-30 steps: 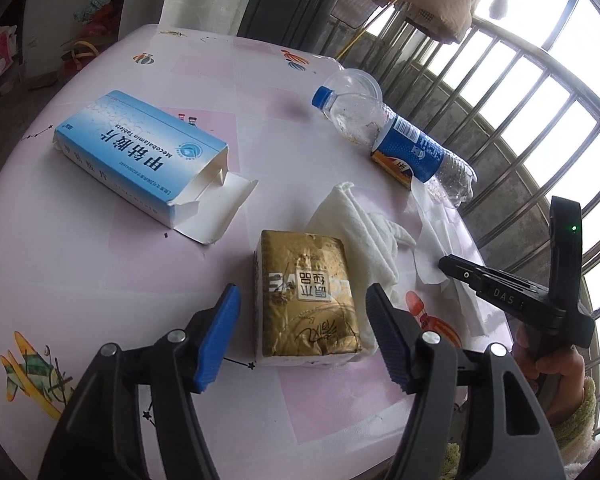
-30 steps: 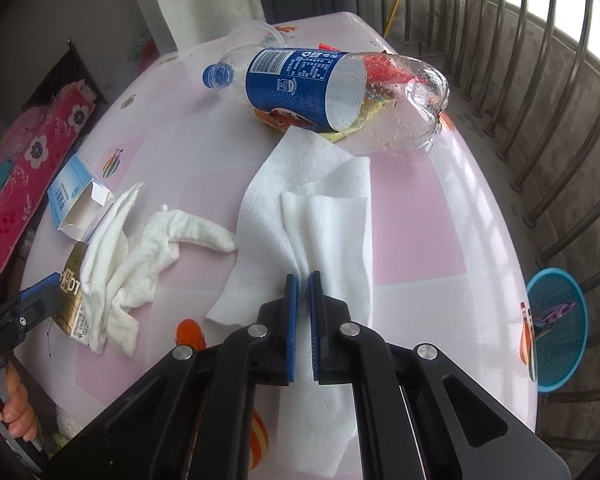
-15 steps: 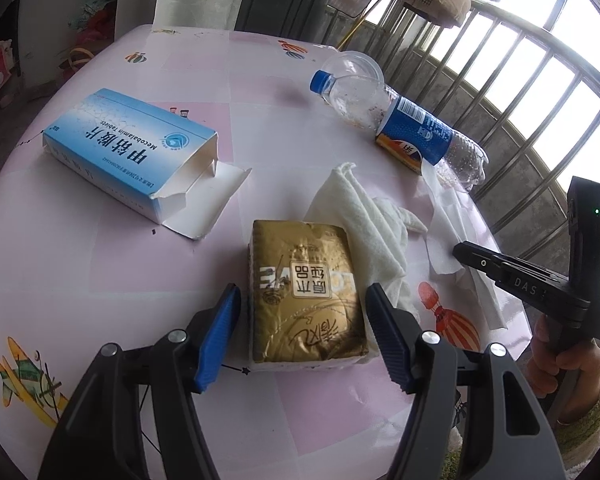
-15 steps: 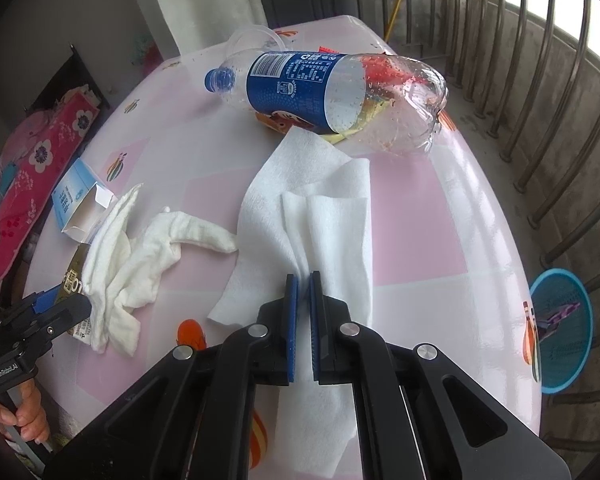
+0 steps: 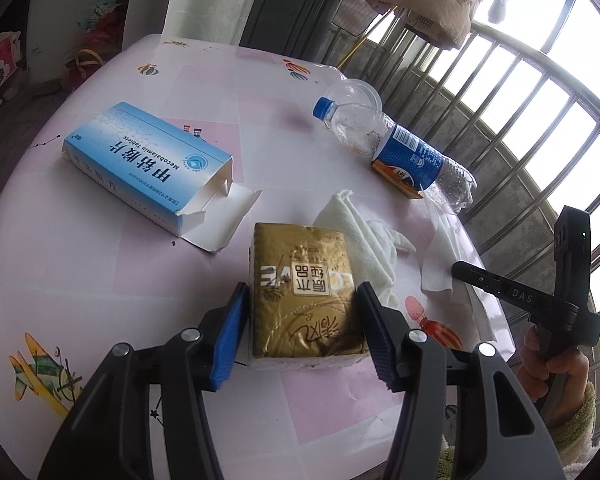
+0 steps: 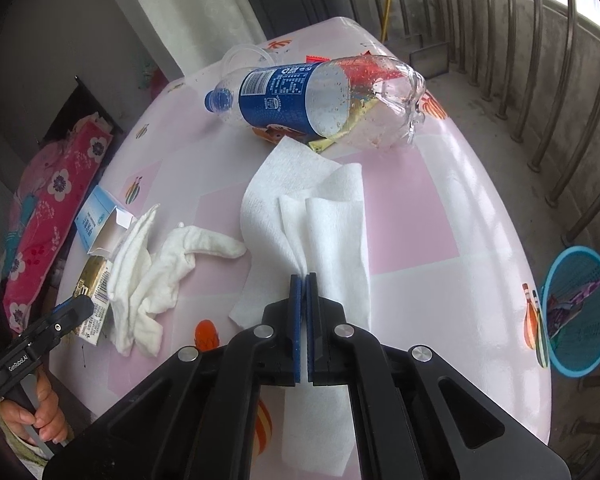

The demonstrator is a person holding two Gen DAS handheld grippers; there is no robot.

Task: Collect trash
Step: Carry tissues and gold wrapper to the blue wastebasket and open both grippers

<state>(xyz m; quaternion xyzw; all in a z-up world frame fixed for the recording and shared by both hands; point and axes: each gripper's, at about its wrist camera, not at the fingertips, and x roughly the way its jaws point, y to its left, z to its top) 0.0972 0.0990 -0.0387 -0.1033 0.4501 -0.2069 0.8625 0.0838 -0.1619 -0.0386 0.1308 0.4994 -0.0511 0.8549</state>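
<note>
Left gripper (image 5: 300, 330): jaws part open and just closing, one either side of the gold pack (image 5: 304, 292) on the pink desk (image 5: 100, 280); whether the pads yet touch it cannot be told. Right gripper (image 6: 303, 280): jaws pinched tight on a fold of the white tissue (image 6: 312, 208). Elsewhere on the desk: crumpled cloth (image 6: 152, 272) beside the pack, open blue box (image 5: 148, 160), and a bottle (image 6: 312, 100) lying on its side.
</note>
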